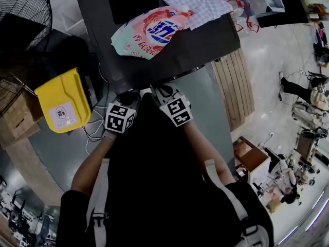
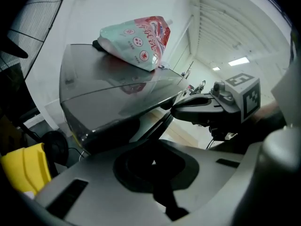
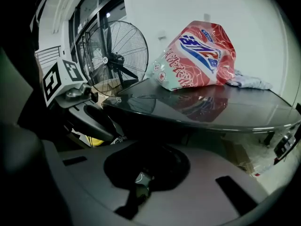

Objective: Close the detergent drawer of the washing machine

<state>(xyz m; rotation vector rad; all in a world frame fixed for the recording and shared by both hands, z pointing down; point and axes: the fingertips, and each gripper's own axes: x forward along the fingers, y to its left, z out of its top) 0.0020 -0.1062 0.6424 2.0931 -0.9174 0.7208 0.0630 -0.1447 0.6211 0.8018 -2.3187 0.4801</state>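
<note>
Beneath the washing machine's front lip, presumably just ahead of the 2 tongs, the detergent drawer is hidden from every view. Left tongs and right tongs are pressed together, empty, side by side; neither looks nearer.

Detergent bag: bold white Chinese characters on a blue band, red ones beneath, none legible; yellow bin: white sticker with a pictogram, print unreadable; left cube and right cube: black-and-white square markers.
</note>
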